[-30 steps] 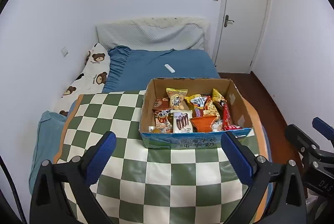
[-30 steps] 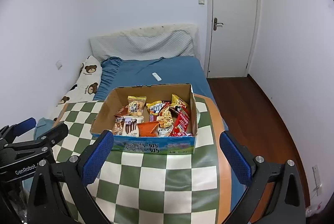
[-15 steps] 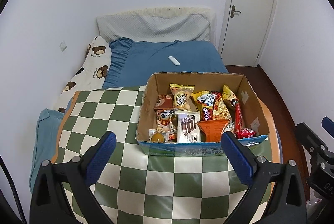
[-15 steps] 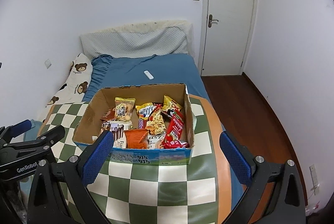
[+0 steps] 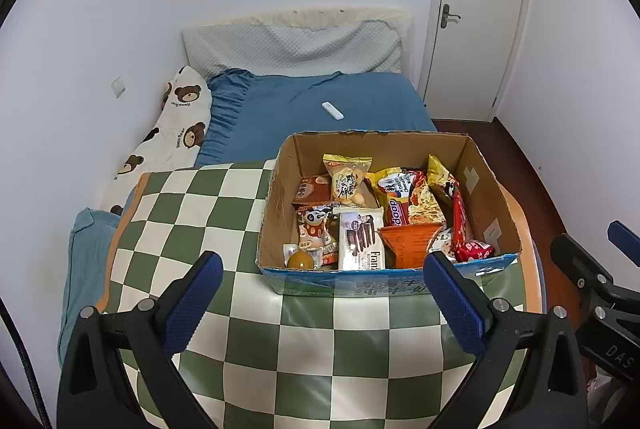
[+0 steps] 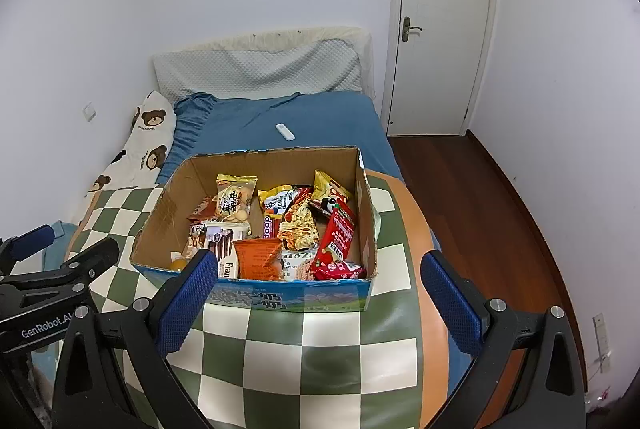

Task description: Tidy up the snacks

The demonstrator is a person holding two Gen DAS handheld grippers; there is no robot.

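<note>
- Left wrist view: left gripper (image 5: 324, 293) spread wide, nothing between the blue pads, low in frame over the checked tablecloth (image 5: 192, 213).
- Cardboard box (image 5: 480, 181) of snacks sits centre-right, just beyond the right-hand fingertip (image 5: 452, 293); apart from the other fingertip.
- Inside the box: white wafer pack (image 5: 360, 241) reading "Fran…", red pack (image 5: 396, 213) reading "dpap"-like letters, orange bag (image 5: 412, 241), yellow bag (image 5: 348, 181).
- Right wrist view: right gripper (image 6: 316, 293) also spread, empty; box (image 6: 168, 221) centre frame, its blue front edge behind the left-hand fingertip (image 6: 188, 297).
- Left gripper body at lower left of this view reads "GenRobot.AI".
- White remote (image 6: 285, 131) on the blue bed (image 6: 332, 125), upper centre.
</note>
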